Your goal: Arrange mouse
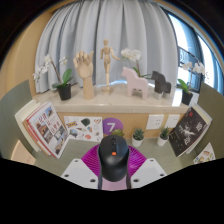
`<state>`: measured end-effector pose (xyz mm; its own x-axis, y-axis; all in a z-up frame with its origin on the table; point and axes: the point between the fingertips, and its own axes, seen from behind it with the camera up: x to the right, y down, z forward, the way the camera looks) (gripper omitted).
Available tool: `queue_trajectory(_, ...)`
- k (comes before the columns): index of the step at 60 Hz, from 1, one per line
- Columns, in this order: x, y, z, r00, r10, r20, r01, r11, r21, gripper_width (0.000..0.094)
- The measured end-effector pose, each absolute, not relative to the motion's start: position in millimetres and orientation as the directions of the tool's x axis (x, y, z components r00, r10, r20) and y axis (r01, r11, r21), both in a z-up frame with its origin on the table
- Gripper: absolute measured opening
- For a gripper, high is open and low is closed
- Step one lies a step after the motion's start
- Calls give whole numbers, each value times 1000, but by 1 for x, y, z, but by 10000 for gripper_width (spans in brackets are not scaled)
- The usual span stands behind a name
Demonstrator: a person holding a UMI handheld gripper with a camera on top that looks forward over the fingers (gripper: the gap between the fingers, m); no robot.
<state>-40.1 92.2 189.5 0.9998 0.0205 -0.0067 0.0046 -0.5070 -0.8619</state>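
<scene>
A black computer mouse (113, 158) with an orange mark on its top sits between my two fingers, whose magenta pads (93, 160) press against both of its sides. My gripper (113, 165) is shut on the mouse and holds it above a grey desk (85, 145). The mouse's underside and what lies right below it are hidden.
Beyond the fingers stand a purple card with a 7 (111, 126), small potted plants (138, 134), an open magazine (46, 128) and a dark booklet (188, 130). A shelf (120, 97) at the back carries white orchids (61, 72), a wooden mannequin (105, 62) and a wooden hand (86, 70).
</scene>
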Motion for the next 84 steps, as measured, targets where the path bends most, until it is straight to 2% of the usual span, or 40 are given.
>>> queue_trajectory(14, -68, 87, 59, 999, 34, 0, 23, -679, -733, 319)
queue_trajectory(27, -78, 64, -17, 999, 40, -2, 30, -770, -637, 328)
queue_trajectory(35, -78, 67, -15, 999, 44, 27, 51, -735, -677, 342)
queue_trajectory(45, -75, 65, -15, 1000, 8, 6, 10, -759, -651, 502)
queue_trajectory(47, -72, 63, -13, 1000, -15, 7, -8, -772, -636, 553)
queue_trajectory(52, -62, 61, 7, 997, -67, 39, -26, -761, -649, 761)
queue_trajectory(55, -64, 59, 26, 996, -76, 52, -22, -743, -669, 829)
queue_trajectory(73, -109, 12, 164, 997, -78, 8, -44, -640, -767, 857)
queue_trajectory(84, -124, -34, 218, 998, -65, 3, -37, -615, -788, 857)
